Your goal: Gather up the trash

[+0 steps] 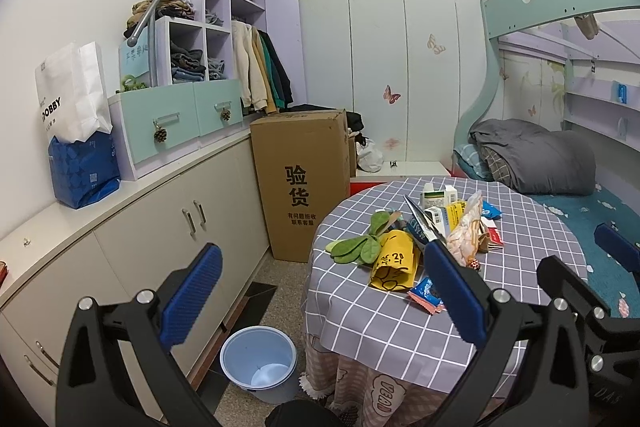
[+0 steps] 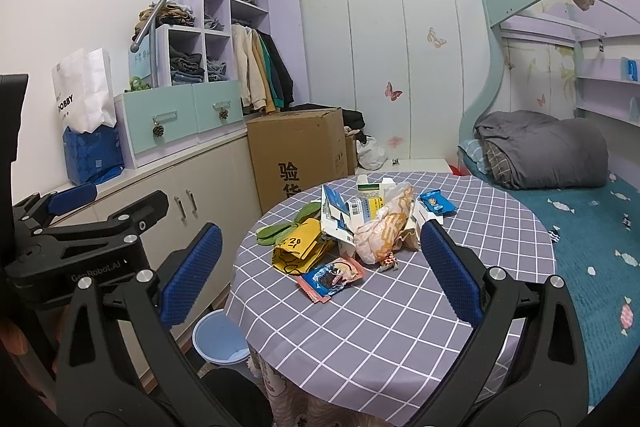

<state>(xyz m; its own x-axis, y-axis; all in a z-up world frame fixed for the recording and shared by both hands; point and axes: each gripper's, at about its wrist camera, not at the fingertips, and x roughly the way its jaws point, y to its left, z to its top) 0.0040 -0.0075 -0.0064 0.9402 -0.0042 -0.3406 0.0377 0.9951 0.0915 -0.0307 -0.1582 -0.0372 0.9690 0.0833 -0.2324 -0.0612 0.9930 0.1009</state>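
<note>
- Two grippers in play, both with jaws spread wide and nothing between the blue pads. Left gripper (image 1: pixel 322 291) fills the lower frame of its own view; right gripper (image 2: pixel 320 275) does the same in its view.
- Trash pile (image 2: pixel 352 227) sits at centre frame on the round table (image 2: pixel 400 327) with the grey checked cloth: yellow paper bag (image 2: pixel 298 255), clear plastic bag with orange print (image 2: pixel 386 231), torn cartons, a red-edged snack wrapper (image 2: pixel 332 277) nearest the camera, a blue wrapper (image 2: pixel 438 205) at the far side.
- Green leaves (image 1: pixel 356 247) lie just beside the yellow bag, at its left.
- Left view only: the light blue waste bin (image 1: pixel 258 363) is seen whole, on the floor at lower centre, just beside the table skirt. Inside it only a pale patch at the bottom shows.
- Right view: bin (image 2: pixel 220 343) half hidden behind the table edge.
- Right view only: the left gripper's body appears from the side at left frame, well apart from the pile.
- Left view only: the right gripper's blue pad pokes in at the right edge.
- Both views: cardboard box (image 1: pixel 300 183) stands behind the table, against the cabinets.
</note>
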